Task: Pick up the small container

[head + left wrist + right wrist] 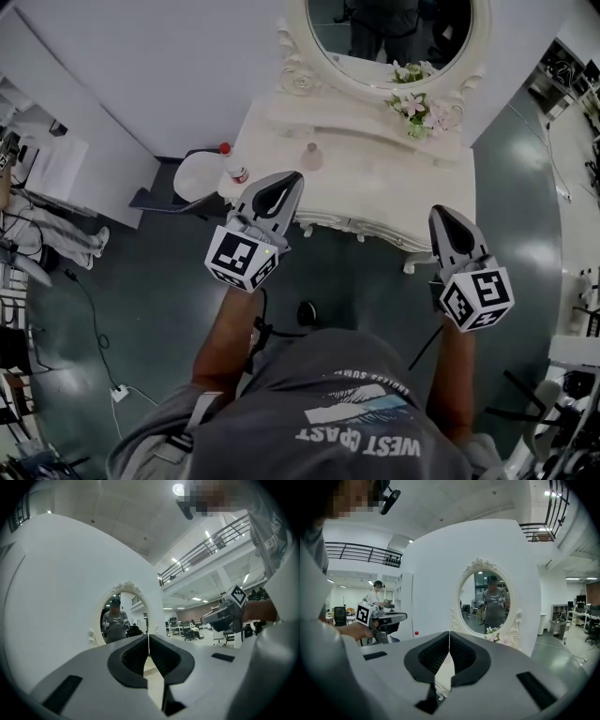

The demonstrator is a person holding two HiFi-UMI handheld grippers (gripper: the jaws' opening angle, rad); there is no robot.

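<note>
The small container [311, 157] is a pale, knob-topped jar standing alone on the white vanity table [375, 187], below the oval mirror [394, 37]. My left gripper [292, 178] is shut with nothing in it, its tips over the table's front left edge, short of the jar. My right gripper [439, 214] is shut and empty, in front of the table's right front corner. In the left gripper view the shut left gripper [149, 644] faces the mirror [123, 613]; the jar is hidden there. The right gripper [449, 641], seen in its own view, also has its jaws together.
A red-capped bottle [233, 169] stands at the table's left edge, beside a white round seat [199, 174]. Pink flowers [412, 105] sit at the back right under the mirror. Cables and a power strip [119, 394] lie on the dark floor at the left.
</note>
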